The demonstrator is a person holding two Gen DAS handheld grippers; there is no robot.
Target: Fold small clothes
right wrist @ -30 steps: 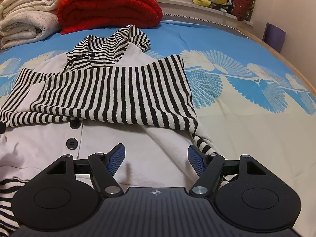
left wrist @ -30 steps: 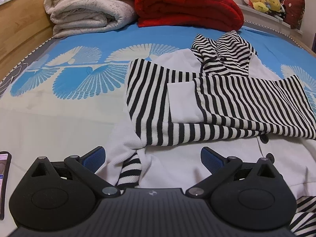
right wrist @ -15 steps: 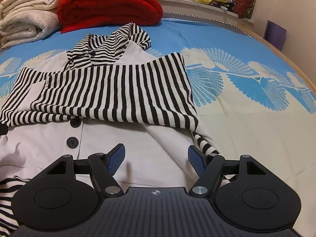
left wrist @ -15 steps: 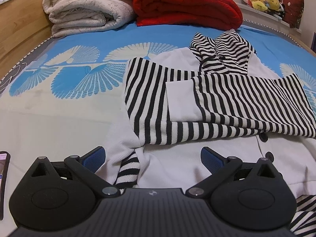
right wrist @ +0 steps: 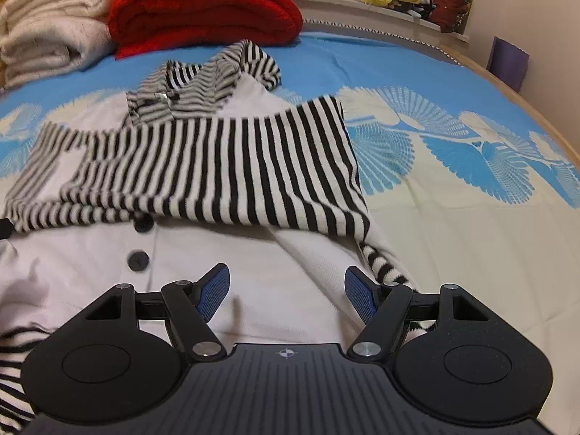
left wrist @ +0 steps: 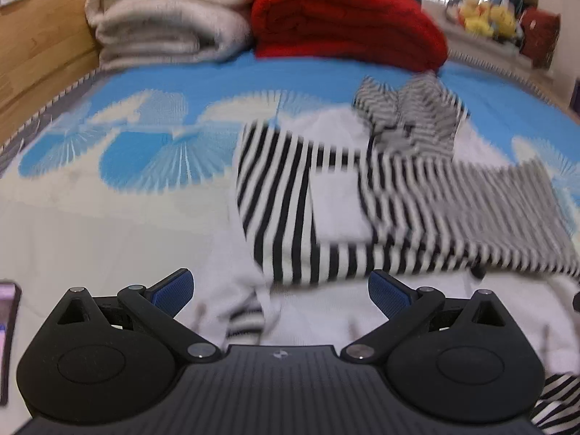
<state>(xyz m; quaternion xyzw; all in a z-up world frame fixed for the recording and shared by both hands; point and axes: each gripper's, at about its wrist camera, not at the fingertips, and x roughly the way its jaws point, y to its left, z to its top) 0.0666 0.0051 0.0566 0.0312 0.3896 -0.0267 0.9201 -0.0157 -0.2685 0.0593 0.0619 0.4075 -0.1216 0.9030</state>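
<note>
Both jaws stand wide apart with nothing between them: your left gripper [left wrist: 281, 291] hovers low over the near left side of the cardigan [left wrist: 326, 311], your right gripper [right wrist: 286, 291] over its near right side, each aimed forward along the bed [right wrist: 453, 239]. Your cardigan lies flat, its striped sleeves [right wrist: 224, 170] folded across its white front
</note>
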